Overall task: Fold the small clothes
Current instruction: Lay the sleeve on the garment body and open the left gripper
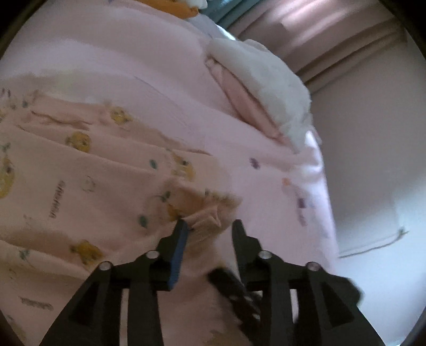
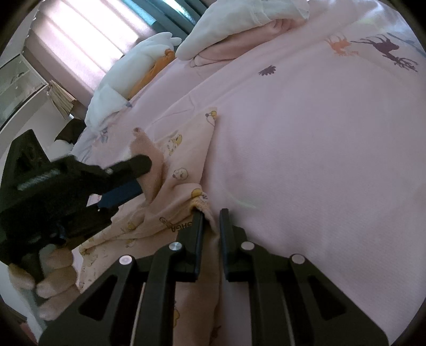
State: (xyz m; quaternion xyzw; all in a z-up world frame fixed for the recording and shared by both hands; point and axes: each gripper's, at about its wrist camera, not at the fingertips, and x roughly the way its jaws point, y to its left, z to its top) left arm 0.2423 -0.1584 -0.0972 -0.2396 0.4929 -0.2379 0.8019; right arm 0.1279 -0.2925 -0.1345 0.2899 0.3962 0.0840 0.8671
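Observation:
A small pale-peach garment (image 1: 80, 170) printed with yellow cartoon animals lies spread and creased on the pink bedsheet (image 1: 159, 79). My left gripper (image 1: 210, 226) has its jaws apart, with a bunched edge of the garment between the fingertips. In the right wrist view the left gripper (image 2: 141, 173) shows at the left, its fingers around a fold of the cloth. My right gripper (image 2: 211, 213) has its jaws narrowly apart around a raised edge of the garment (image 2: 183, 197), whose fabric hangs down between the fingers.
A white and pink pile of clothes (image 1: 261, 87) lies at the bed's far side, also in the right wrist view (image 2: 239, 24). White and orange clothes (image 2: 138, 71) lie by the curtain (image 2: 87, 40). The bed edge (image 1: 322, 186) drops to a pale floor.

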